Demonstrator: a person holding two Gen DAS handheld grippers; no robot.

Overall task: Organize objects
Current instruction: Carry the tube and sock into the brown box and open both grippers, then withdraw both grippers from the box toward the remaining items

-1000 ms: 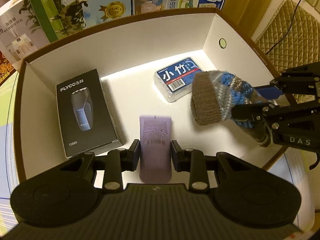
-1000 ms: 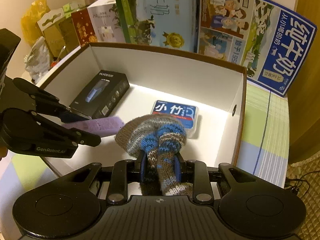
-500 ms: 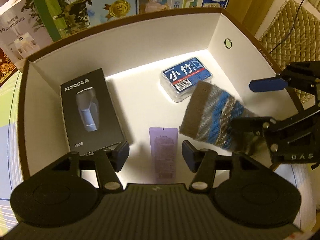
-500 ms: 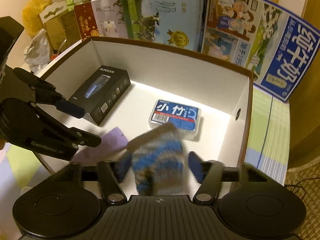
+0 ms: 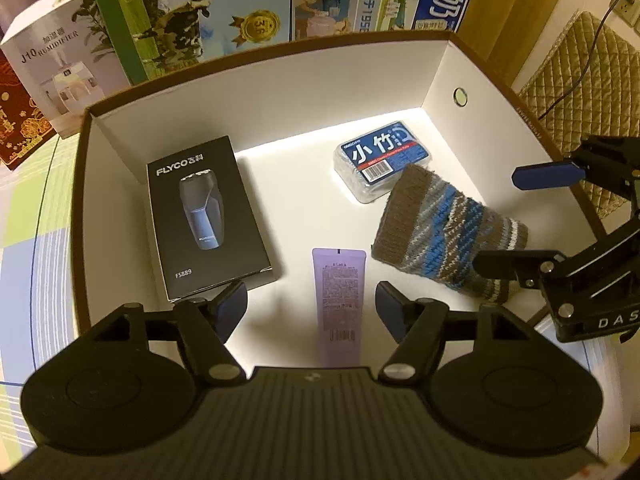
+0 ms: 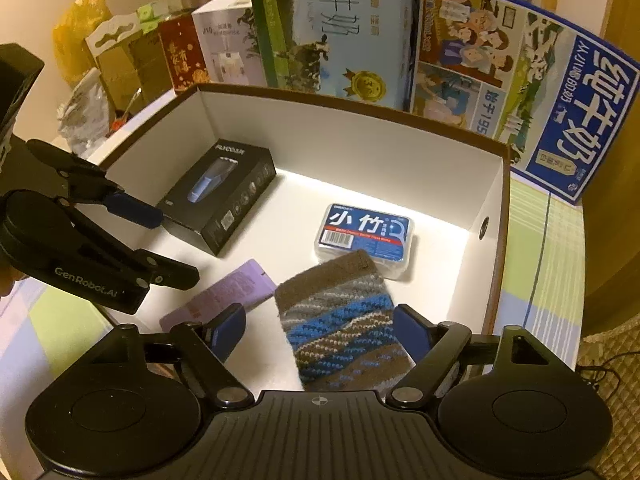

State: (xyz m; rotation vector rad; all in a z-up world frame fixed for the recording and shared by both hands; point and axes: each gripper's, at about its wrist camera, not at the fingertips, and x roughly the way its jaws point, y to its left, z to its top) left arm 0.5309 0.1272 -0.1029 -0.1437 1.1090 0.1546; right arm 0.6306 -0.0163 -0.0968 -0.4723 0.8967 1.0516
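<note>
A white box with a brown rim [image 5: 280, 92] [image 6: 360, 140] holds a black shaver box [image 5: 206, 216] [image 6: 224, 196], a blue floss pack [image 5: 384, 160] [image 6: 364, 232], a purple tube [image 5: 340, 292] [image 6: 228, 296] and a striped knitted glove [image 5: 444, 236] [image 6: 340, 324]. My left gripper [image 5: 312, 310] hangs open over the near end of the tube, touching nothing. My right gripper [image 6: 320, 332] is open too, its fingers either side of the glove lying on the box floor. Each gripper shows in the other's view, the right gripper [image 5: 516, 216] and the left gripper [image 6: 172, 244].
Tall printed milk cartons [image 5: 224, 12] [image 6: 500, 60] and a humidifier box [image 5: 60, 64] stand behind the white box. A checked cloth [image 6: 540, 264] covers the table around it. A quilted cushion [image 5: 580, 80] with a cable lies to the right.
Both grippers have opened. The purple tube and the knitted glove dropped from them and now lie on the box floor. Both grippers have drawn back a little.
</note>
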